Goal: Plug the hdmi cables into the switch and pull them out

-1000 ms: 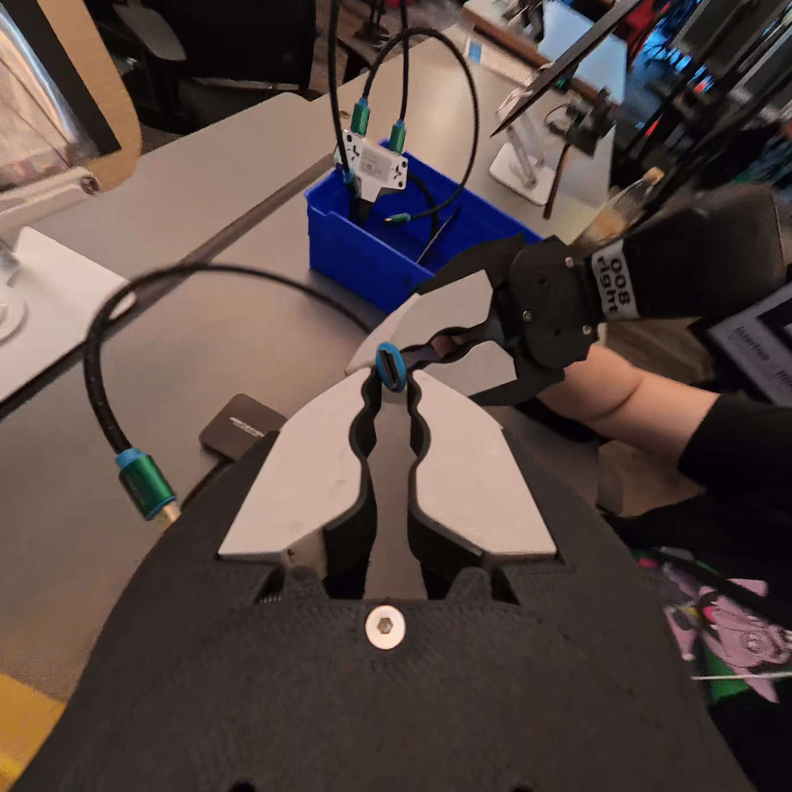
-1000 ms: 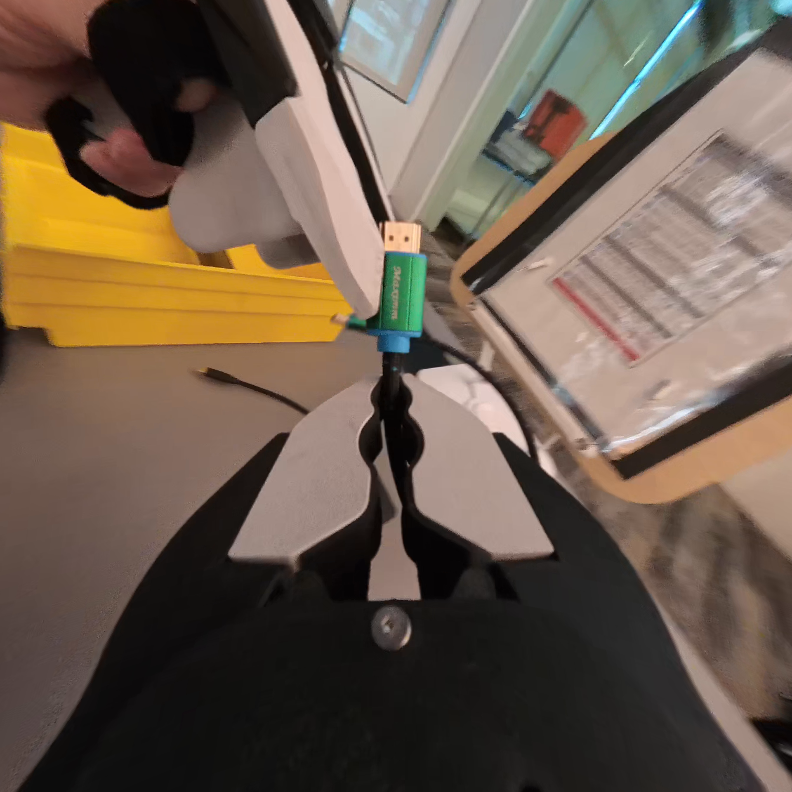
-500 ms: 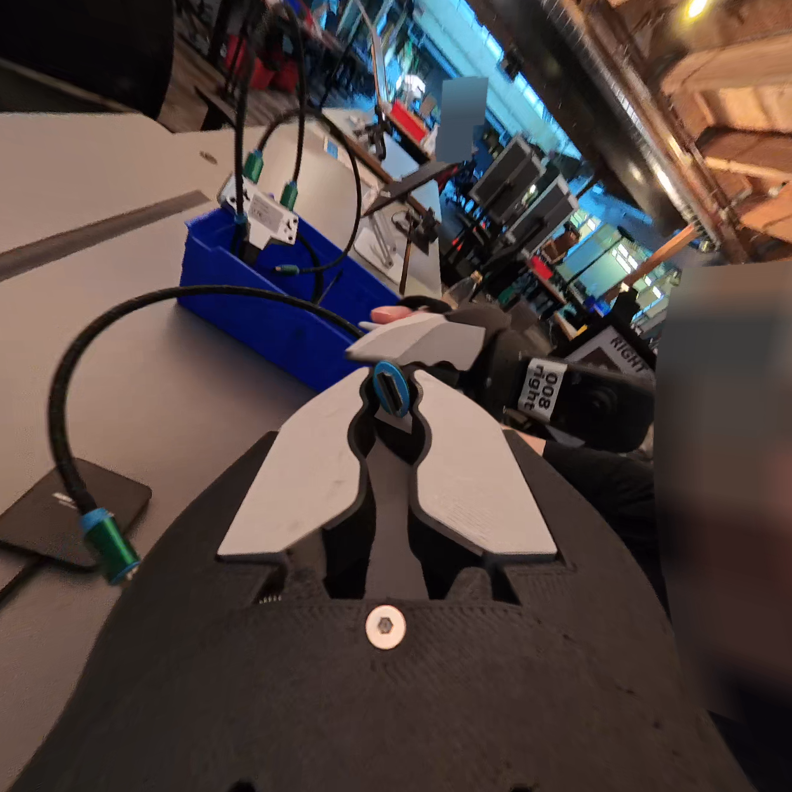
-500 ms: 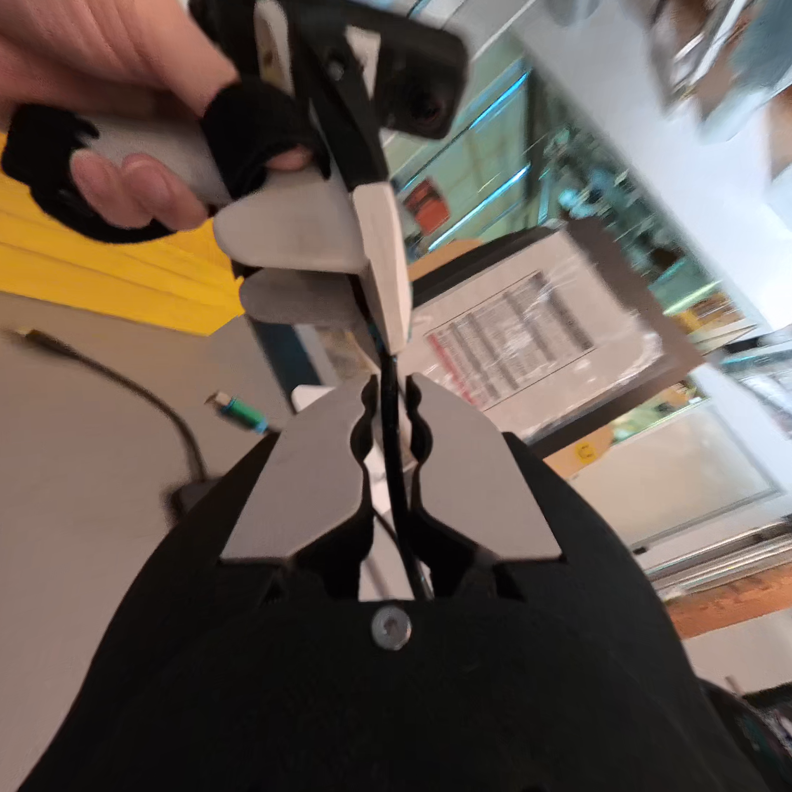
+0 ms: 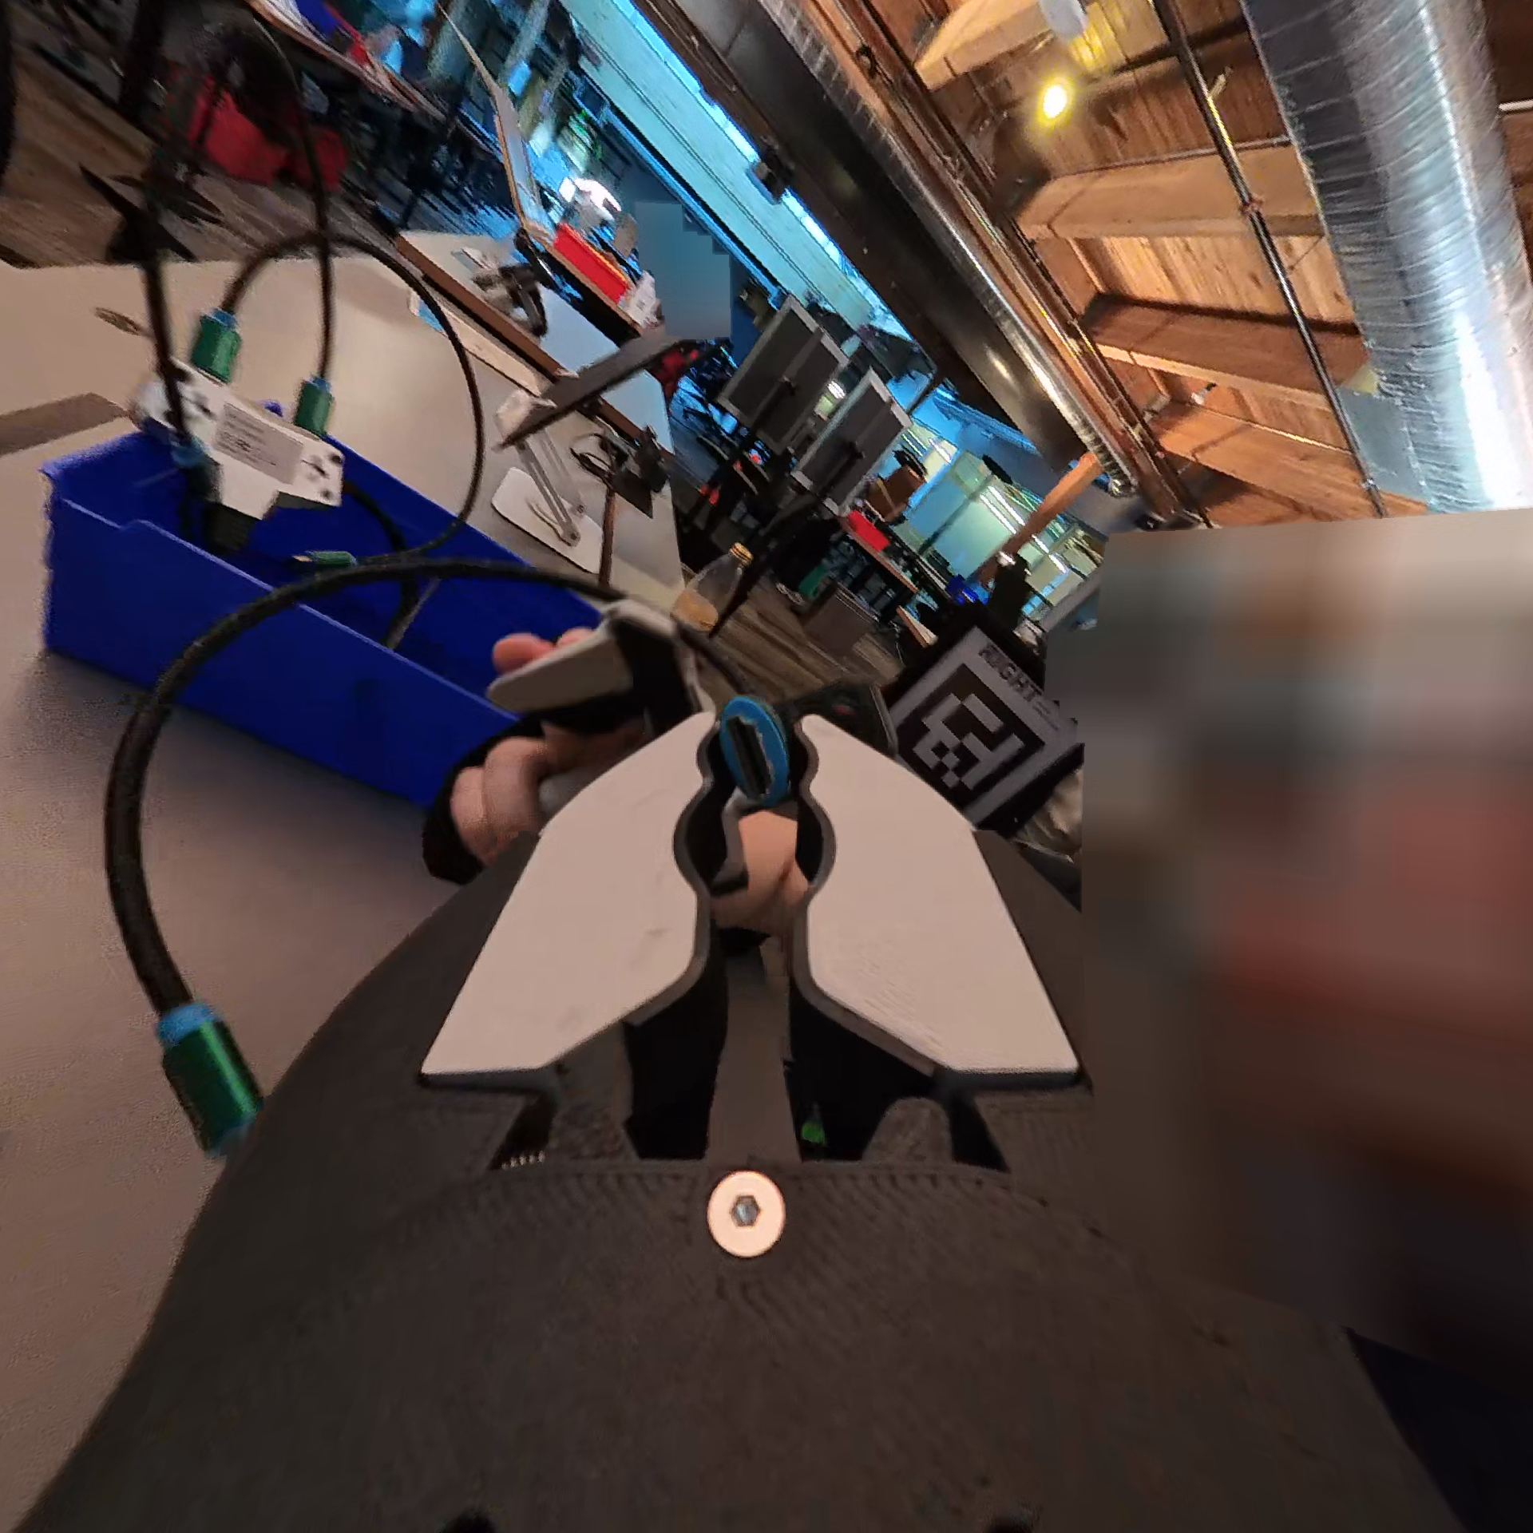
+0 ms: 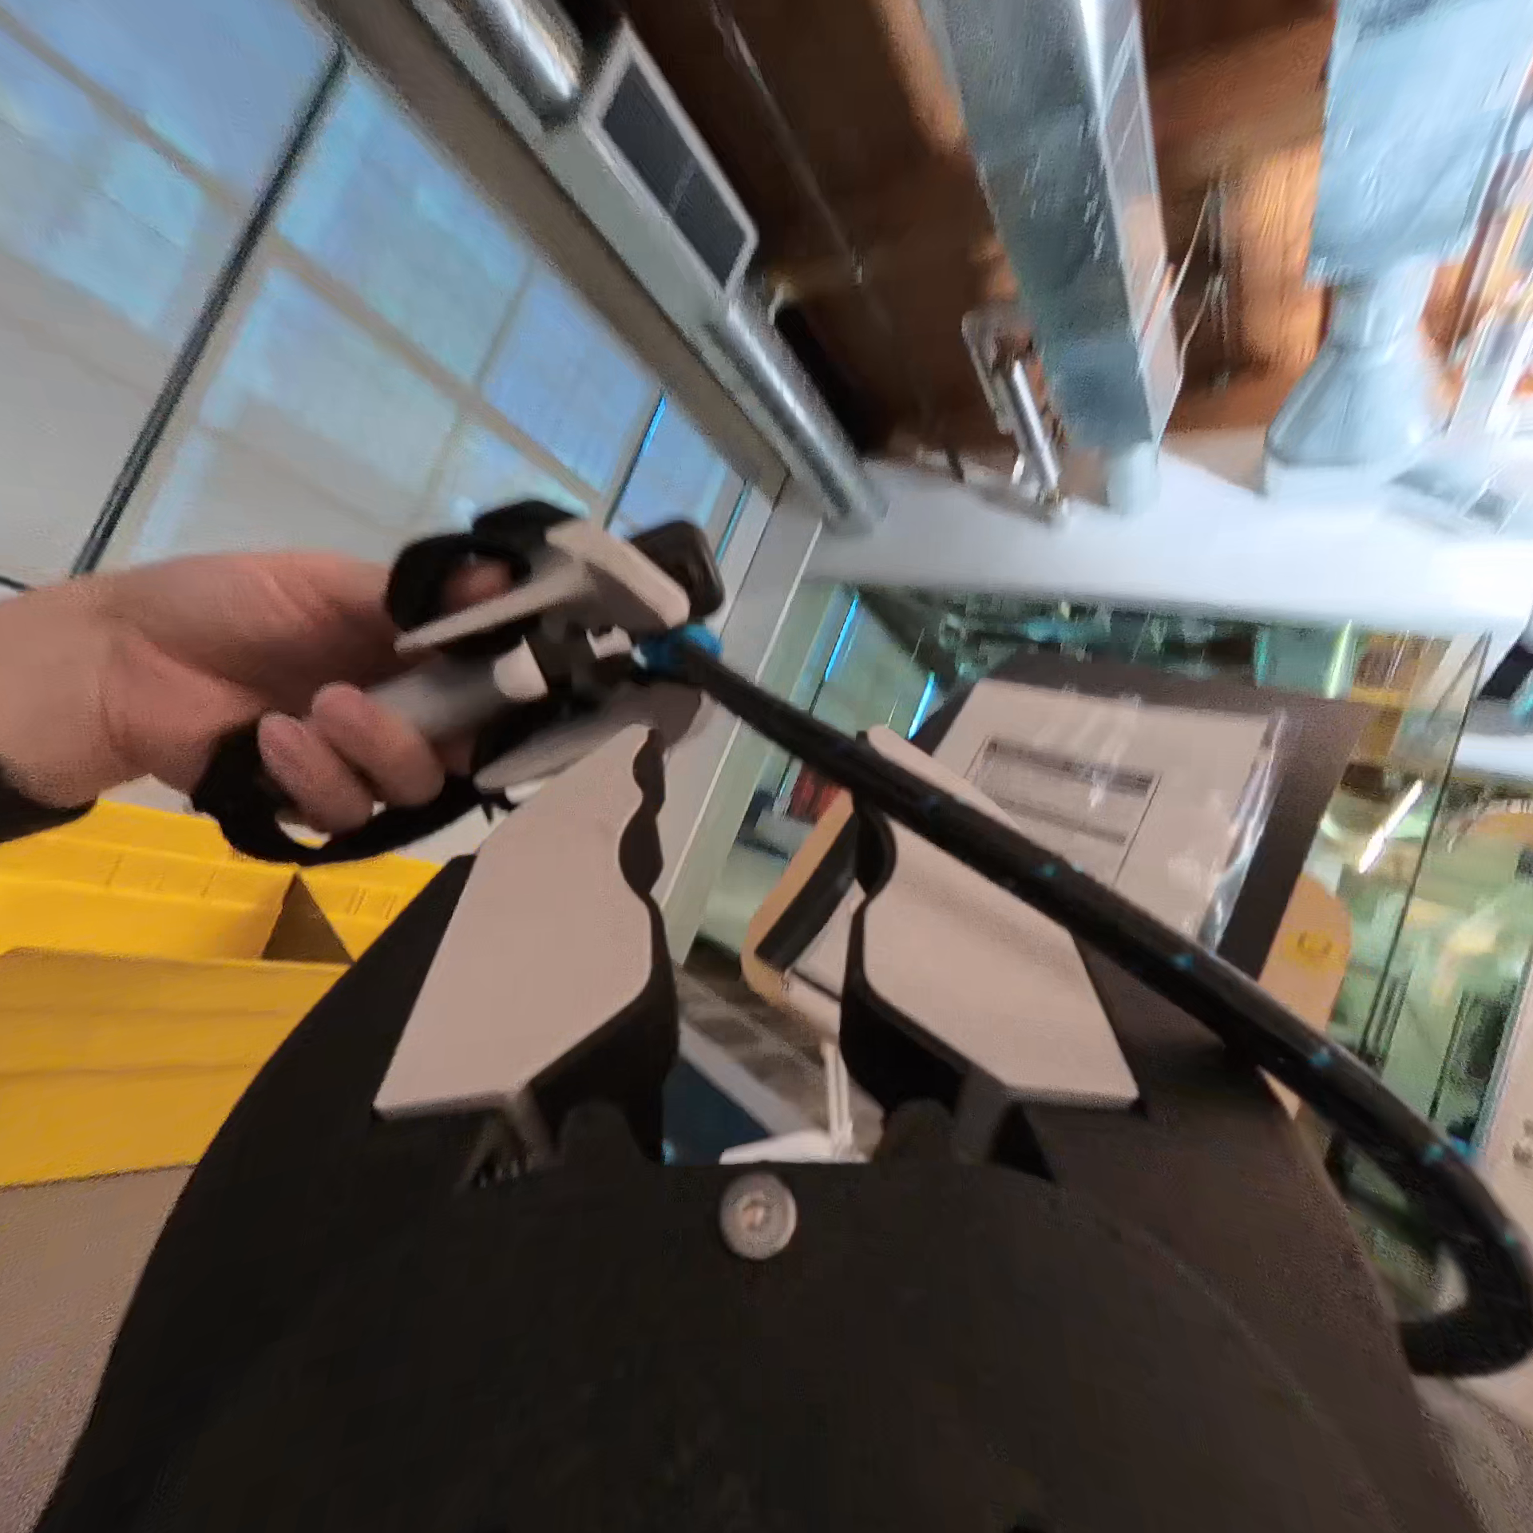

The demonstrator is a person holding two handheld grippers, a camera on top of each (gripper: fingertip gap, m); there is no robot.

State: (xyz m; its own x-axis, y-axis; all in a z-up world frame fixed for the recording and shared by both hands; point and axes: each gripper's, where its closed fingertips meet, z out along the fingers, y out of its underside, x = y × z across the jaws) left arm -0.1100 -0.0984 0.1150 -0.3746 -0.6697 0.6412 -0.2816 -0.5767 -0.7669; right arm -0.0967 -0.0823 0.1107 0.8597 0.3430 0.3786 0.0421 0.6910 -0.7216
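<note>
My left gripper (image 5: pixel 751 738) is shut on a green HDMI plug with a blue collar (image 5: pixel 751 751), seen end on. Its black braided cable (image 5: pixel 133 829) loops left and down to a second green plug (image 5: pixel 207 1078) hanging free. In the right wrist view a hand holds the left gripper (image 6: pixel 630 639) with the plug's blue collar (image 6: pixel 680 647). My right gripper (image 6: pixel 755 771) is open, and the cable (image 6: pixel 1078 912) lies across its right finger (image 6: pixel 954 912). The right gripper (image 5: pixel 581 672) also shows just behind my left one. The white switch (image 5: pixel 249 448) stands over a blue bin (image 5: pixel 249 664) with two green plugs in it.
The grey table (image 5: pixel 249 912) runs left of the grippers. Yellow bins (image 6: pixel 124 995) stand at the left in the right wrist view. A framed clear-covered sheet (image 6: pixel 1078 788) stands ahead. A white stand (image 5: pixel 539 498) is behind the blue bin.
My right gripper has opened and let go of the cable, which now lies over its right finger. Both grippers have tilted upward. The left gripper still holds the plug.
</note>
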